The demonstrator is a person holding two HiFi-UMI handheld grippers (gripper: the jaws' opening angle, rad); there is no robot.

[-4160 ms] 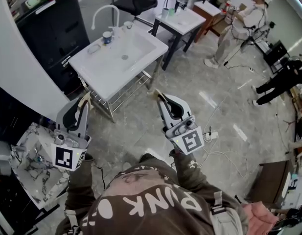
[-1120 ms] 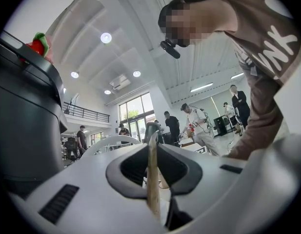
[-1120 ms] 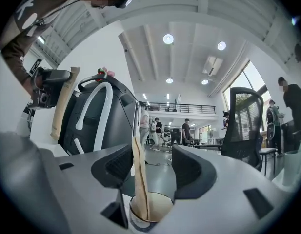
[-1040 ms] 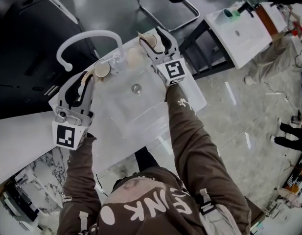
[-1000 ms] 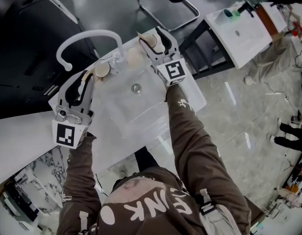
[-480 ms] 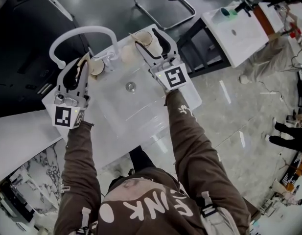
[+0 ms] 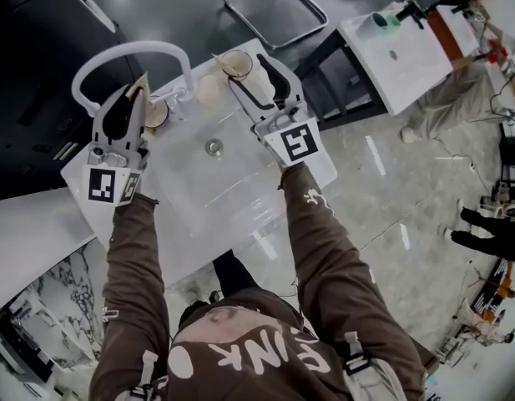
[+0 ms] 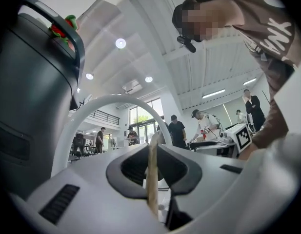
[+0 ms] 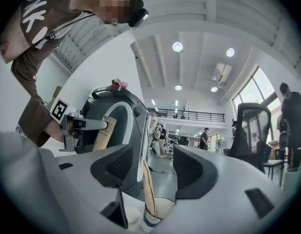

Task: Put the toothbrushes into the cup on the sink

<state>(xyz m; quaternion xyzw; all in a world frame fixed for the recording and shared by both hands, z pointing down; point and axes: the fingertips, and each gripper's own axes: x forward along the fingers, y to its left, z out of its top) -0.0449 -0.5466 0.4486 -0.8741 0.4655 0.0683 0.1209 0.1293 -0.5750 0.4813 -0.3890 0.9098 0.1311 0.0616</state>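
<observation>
On the white sink point(image 7: 199, 192) a cup point(image 7: 236, 63) stands at the back right. My right gripper point(image 7: 240, 57) straddles it. In the right gripper view the cup point(image 9: 152, 219) has a blue band, and a thin tan toothbrush pack point(image 9: 147, 191) stands in it between the jaws. The right gripper point(image 9: 156, 155) is open; its jaws have just been closing a little, with clear space beside the pack. My left gripper point(image 7: 140, 86) is shut on another kraft-paper toothbrush pack point(image 9: 102, 133) near the faucet point(image 7: 128, 53); that pack point(image 8: 152, 179) shows edge-on.
A second round cup point(image 7: 155, 114) and a cream disc point(image 7: 209, 90) sit by the faucet base. A dark cabinet stands behind the sink. An office chair point(image 7: 265, 11) and a small white table point(image 7: 399, 48) stand to the right. People stand further off.
My left gripper has moved forward past the second cup towards the faucet, its pack still held. The right gripper has stayed at its cup.
</observation>
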